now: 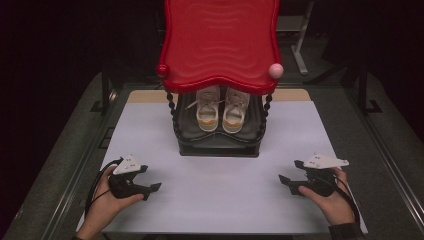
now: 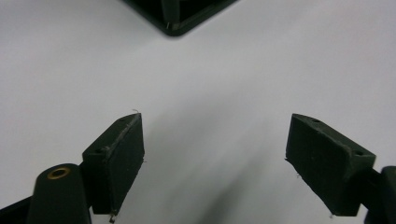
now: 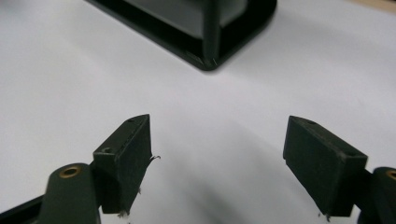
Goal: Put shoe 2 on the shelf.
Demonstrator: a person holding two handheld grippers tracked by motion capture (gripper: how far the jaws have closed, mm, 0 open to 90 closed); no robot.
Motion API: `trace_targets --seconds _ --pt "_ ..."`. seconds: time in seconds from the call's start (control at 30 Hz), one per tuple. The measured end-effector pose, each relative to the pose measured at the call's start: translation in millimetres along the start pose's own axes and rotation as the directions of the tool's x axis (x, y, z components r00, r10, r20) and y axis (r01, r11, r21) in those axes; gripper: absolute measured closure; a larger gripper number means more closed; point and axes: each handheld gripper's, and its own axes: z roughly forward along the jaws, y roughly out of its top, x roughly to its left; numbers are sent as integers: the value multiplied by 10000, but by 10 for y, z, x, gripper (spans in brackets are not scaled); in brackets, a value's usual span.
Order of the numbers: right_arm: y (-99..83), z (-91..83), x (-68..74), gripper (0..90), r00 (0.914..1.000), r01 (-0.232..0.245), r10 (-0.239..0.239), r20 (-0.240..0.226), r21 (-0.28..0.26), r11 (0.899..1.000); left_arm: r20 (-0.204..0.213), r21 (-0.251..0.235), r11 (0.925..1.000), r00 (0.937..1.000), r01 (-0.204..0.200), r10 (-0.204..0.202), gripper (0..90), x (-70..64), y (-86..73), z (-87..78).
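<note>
A two-tier stand with a glossy red top shelf (image 1: 220,42) and a black lower tray (image 1: 218,142) stands at the middle back of the white mat. A pair of white sneakers (image 1: 222,110) with orange-yellow toe trim sits on the lower tray, toes toward me. My left gripper (image 1: 152,186) rests low at the front left, open and empty. My right gripper (image 1: 285,179) rests at the front right, open and empty too. A black corner of the stand's base (image 2: 175,23) shows beyond the open jaws in the left gripper view, and another base corner (image 3: 208,58) in the right gripper view.
The white mat (image 1: 220,195) lies on a dark grey table. Beaded black posts (image 1: 172,107) hold up the red shelf, with a pink knob (image 1: 275,70) at its right front corner. A metal frame leg (image 1: 300,55) stands behind on the right.
</note>
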Motion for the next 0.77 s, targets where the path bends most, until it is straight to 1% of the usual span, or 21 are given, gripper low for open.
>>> trace_targets --seconds 0.07,0.13,0.23,0.27,0.33,0.37,0.47,0.5,0.57,0.63,0.77 --pt "-95 -31 -54 220 9999 -112 109 120 212 9997 -137 174 9998 9999 3 0 181 19 -84 -10" --pt "-167 -56 -92 219 9996 -200 192 198 396 9990 -280 330 9994 9996 117 -108 174 43 -158 -12" --pt "-290 -76 -154 217 9988 -358 335 354 667 9971 -398 532 9985 9992 107 -86 175 79 -245 -2" --pt "-329 -77 -171 216 9987 -357 328 389 767 9964 -408 554 9983 9991 156 -134 175 89 -268 7" --pt "-395 -71 -192 215 9982 -377 329 506 967 9946 -529 736 9972 9986 118 -79 175 105 -310 29" --pt "-425 -65 -198 203 9983 -371 321 482 1065 9936 -594 860 9962 9982 103 -51 175 111 -333 47" --pt "-487 -43 -205 196 9983 -261 188 543 1372 9902 -529 701 9971 9983 285 -248 169 122 -357 48" --pt "-511 -36 -209 198 9985 -286 219 509 1357 9903 -529 650 9974 9983 297 -263 165 125 -366 49" --pt "-543 -42 -226 194 9985 -379 331 431 1157 9926 -523 469 9985 9983 280 -255 162 125 -393 46" --pt "-549 -41 -223 185 9987 -361 319 385 1133 9929 -482 49 9995 9984 308 -306 159 131 -448 45" --pt "-555 -40 -214 166 9985 -328 275 483 1125 9931 -542 -80 9997 9982 251 -255 155 118 -465 42"
